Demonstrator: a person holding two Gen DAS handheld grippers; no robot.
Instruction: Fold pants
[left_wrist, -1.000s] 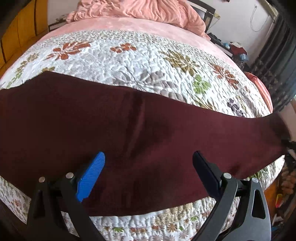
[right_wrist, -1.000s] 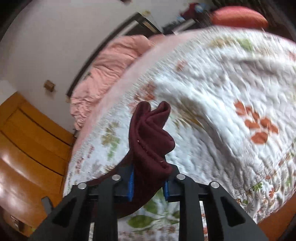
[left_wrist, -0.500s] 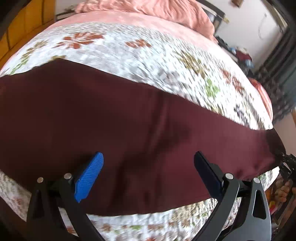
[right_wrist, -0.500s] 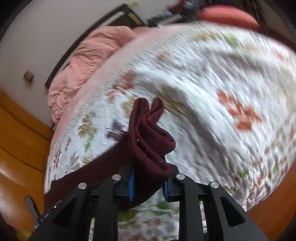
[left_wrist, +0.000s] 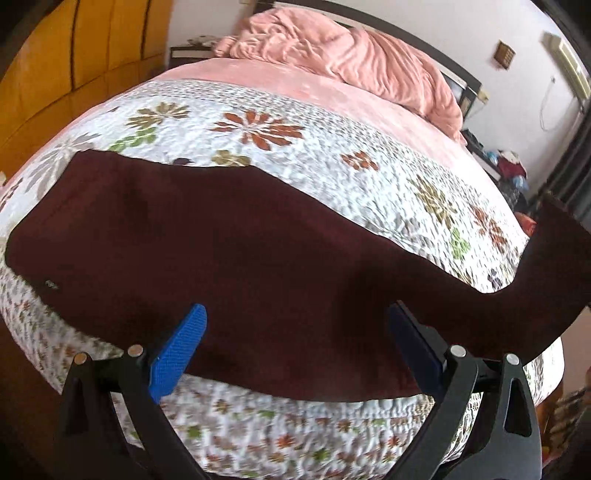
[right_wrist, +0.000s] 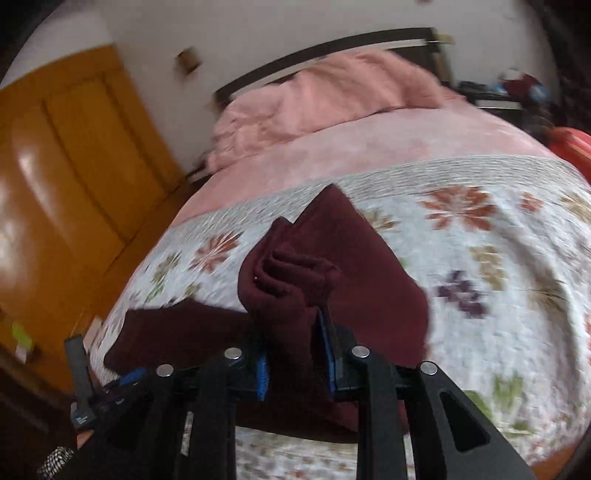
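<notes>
Pants spread across bed.
Right claw (right_wrist: 297, 354) clamped bunched pants (left_wrist: 229, 258) end; left claw (left_wrist: 295, 343) spread wide above fabric.

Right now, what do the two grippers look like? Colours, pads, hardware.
Both match: the left gripper has black plastic fingers with triangular cut-outs, silver pivot rivets and blue ribbed pads. The right gripper has the same black frame, rivets and blue pads. No cables or sleeves show; a small white label on its frame is too blurred to read.
</notes>
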